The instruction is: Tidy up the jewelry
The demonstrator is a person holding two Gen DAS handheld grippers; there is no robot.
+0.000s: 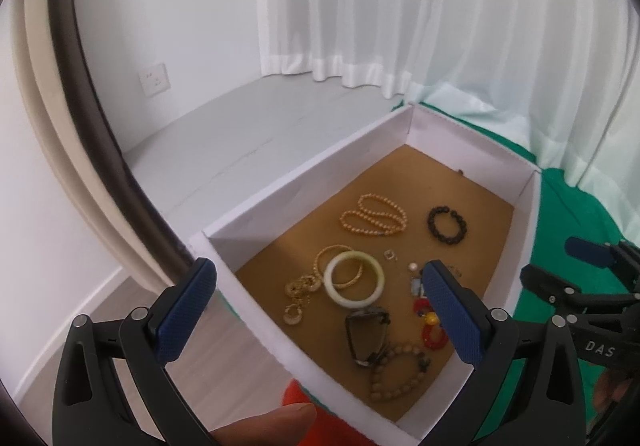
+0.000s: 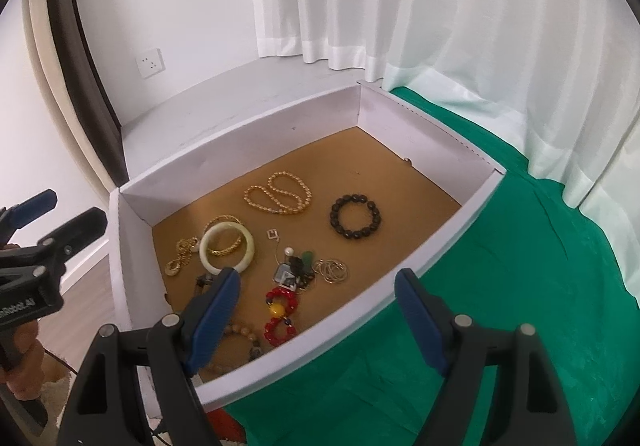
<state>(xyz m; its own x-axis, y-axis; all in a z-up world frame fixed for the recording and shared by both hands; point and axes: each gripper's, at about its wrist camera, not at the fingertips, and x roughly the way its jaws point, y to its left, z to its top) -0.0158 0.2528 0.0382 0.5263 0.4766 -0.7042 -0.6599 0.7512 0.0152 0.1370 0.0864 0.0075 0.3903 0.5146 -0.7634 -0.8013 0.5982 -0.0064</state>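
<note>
A green cloth covers the table, and a white curtain hangs behind it. On the cloth sits a big white cardboard box with a brown floor. All the jewelry lies inside the box.

The left claw hangs over the near left corner of the box. Its blue fingers are wide apart and hold nothing. The right claw hangs over the near right wall of the box. Its blue fingers are spread wide too, with nothing in them.

In the back of the box lies a gold bead necklace, and a round black bead bracelet lies to its right. Nearer the front, a pale green bangle lies on top of a thin gold bangle. A gold chain lies to their left. A red bead piece with a yellow bead lies at the front, beside a brown wooden bead bracelet. Some thin gold rings and a tiny white pearl lie in the middle.
</note>
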